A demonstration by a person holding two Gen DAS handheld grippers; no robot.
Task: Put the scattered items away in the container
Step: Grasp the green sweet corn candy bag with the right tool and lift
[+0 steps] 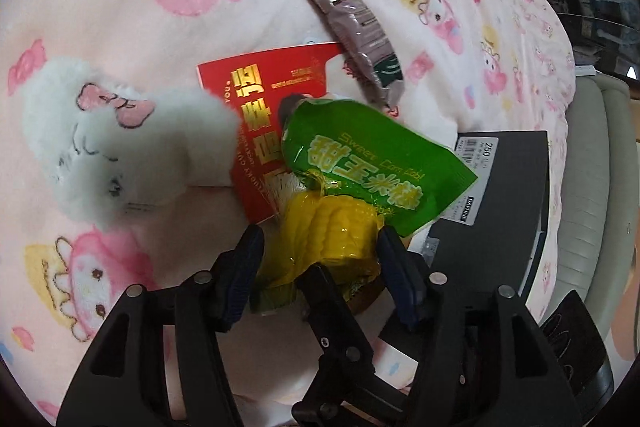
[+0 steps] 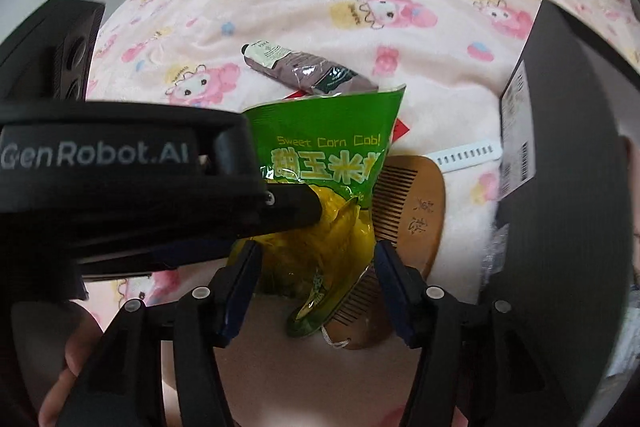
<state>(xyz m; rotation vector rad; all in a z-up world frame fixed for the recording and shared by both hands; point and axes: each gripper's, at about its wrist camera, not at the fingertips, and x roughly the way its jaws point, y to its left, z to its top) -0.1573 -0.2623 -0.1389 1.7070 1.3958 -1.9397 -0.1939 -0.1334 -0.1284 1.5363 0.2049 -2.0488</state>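
A: Left gripper (image 1: 320,247), close to lens: fingers spread either side of the corn packet (image 1: 360,167), yellow cob end between them. Contact at the right finger; grasp or not, I cannot tell.

B: Right gripper (image 2: 316,259)?

A: Fingers parted, released. Same corn packet (image 2: 324,155) has its lower end in the gap, touching neither pad clearly. Left tool's body crosses this view from the left.

B: Surroundings, largest first?

A: Pink cartoon blanket (image 1: 120,7) under everything. Black box (image 1: 504,195) just right of the packet. White plush toy (image 1: 120,135) left. Red card (image 1: 264,99) beneath the packet. Brown tube (image 1: 344,11) beyond. Wooden comb (image 2: 416,203) beside the packet, partly under it.
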